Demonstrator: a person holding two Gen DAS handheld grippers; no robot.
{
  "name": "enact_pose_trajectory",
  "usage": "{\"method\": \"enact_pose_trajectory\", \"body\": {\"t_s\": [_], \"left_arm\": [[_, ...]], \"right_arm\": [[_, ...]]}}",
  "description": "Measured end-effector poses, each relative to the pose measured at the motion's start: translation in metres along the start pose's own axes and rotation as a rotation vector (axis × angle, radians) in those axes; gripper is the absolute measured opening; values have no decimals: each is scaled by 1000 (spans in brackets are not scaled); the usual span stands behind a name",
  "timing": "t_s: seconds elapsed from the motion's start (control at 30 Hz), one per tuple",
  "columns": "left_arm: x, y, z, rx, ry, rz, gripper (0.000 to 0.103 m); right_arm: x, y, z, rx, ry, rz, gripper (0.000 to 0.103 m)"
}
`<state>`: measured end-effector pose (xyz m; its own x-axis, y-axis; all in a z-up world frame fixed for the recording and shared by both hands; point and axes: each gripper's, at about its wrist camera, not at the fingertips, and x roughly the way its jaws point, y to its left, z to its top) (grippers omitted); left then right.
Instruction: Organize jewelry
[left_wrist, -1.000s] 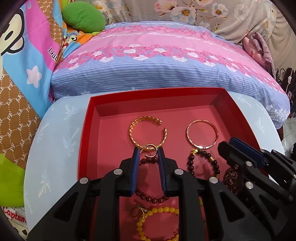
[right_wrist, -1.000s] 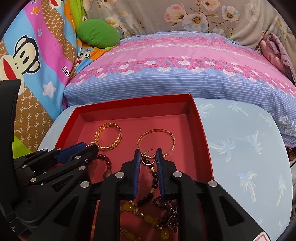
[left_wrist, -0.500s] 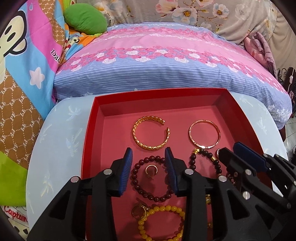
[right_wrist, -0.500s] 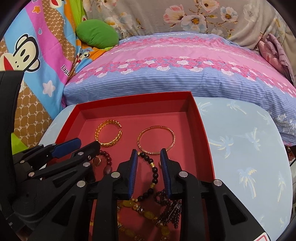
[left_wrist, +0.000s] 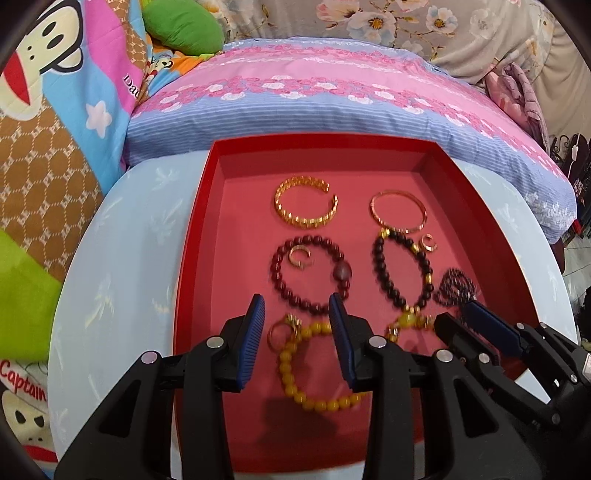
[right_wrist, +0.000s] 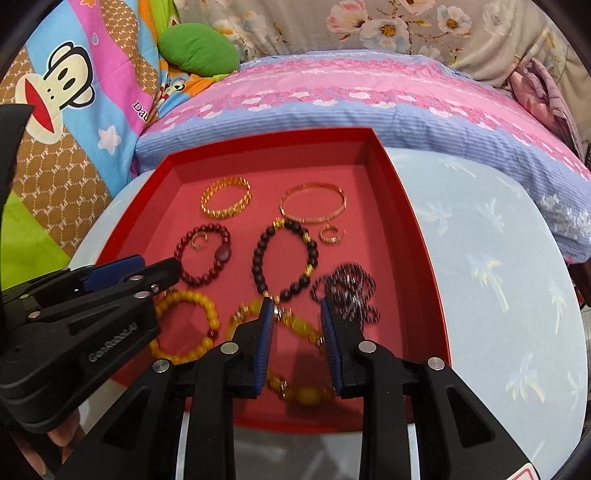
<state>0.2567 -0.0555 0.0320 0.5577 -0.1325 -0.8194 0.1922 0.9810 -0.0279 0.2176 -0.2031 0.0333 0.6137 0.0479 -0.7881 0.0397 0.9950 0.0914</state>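
Note:
A red tray (left_wrist: 192, 236) (right_wrist: 413, 229) holds jewelry. A gold cuff (left_wrist: 306, 205) and a thin gold bangle (left_wrist: 399, 211) lie at the far end. A small gold ring (left_wrist: 300, 256) lies inside a dark red bead bracelet (left_wrist: 310, 273). Another small ring (right_wrist: 330, 233) lies beside a black bead bracelet (right_wrist: 284, 258). A yellow bead bracelet (left_wrist: 314, 373), an amber necklace (right_wrist: 295, 325) and a dark bead chain (right_wrist: 347, 288) lie nearer. My left gripper (left_wrist: 297, 314) is open and empty above the tray's near part. My right gripper (right_wrist: 297, 314) is open and empty.
The tray sits on a round light-blue table (right_wrist: 498, 266). A pink and blue striped pillow (left_wrist: 332, 96) lies behind it. A cartoon-print cushion (left_wrist: 55, 110) is at the left.
Both grippers opened, each letting go of a small gold ring, and pulled back toward me. The rings now lie in the tray by the bead bracelets.

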Motion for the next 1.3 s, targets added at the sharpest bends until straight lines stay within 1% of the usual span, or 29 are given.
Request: {"method": "enact_pose_trajectory", "body": {"t_s": [0.1, 0.17, 0.27, 0.57, 0.7, 0.77, 0.87, 0.93, 1.0, 1.03, 1.1, 1.13, 1.2, 1.23, 1.27, 1.3], "left_arm": [[-4, 1, -14, 0, 15, 3, 34], [-5, 2, -25, -2, 29, 7, 34], [-11, 1, -37, 21, 26, 36, 34], [-38, -2, -73, 15, 43, 12, 34], [-46, -3, -79, -4, 45, 3, 34], [-53, -4, -77, -12, 28, 10, 34], [-64, -8, -73, 5, 0, 21, 34], [-70, -11, -72, 16, -9, 22, 36], [-75, -14, -71, 23, -19, 33, 43], [-77, -15, -71, 28, -25, 41, 44], [-80, -16, -72, 37, -32, 54, 51], [-81, -16, -73, 38, -36, 59, 53], [-82, -15, -74, 39, -42, 67, 57], [-83, -15, -75, 39, -43, 71, 58], [-84, -14, -75, 37, -45, 73, 61], [-85, -13, -75, 36, -45, 75, 65]], "right_arm": [[-7, 4, -10, -28, -3, -17, 26], [-12, 3, -17, -10, -4, -1, 26], [-19, 3, -25, 1, 0, 2, 26], [-43, 5, -55, -5, 25, 9, 26], [-54, 5, -63, 0, 33, 13, 28], [-62, 5, -62, 9, 17, 17, 34], [-75, 4, -58, 21, -18, 19, 37], [-81, 4, -56, 35, -32, 25, 38], [-85, 3, -54, 43, -38, 27, 38], [-87, 3, -54, 49, -39, 23, 39], [-89, 1, -55, 57, -38, 23, 39], [-90, 0, -56, 59, -36, 20, 39], [-93, -2, -57, 61, -36, 10, 44], [-94, -3, -58, 62, -38, -2, 49], [-95, -5, -58, 65, -39, -12, 54], [-97, -7, -59, 68, -41, -18, 56]]}}
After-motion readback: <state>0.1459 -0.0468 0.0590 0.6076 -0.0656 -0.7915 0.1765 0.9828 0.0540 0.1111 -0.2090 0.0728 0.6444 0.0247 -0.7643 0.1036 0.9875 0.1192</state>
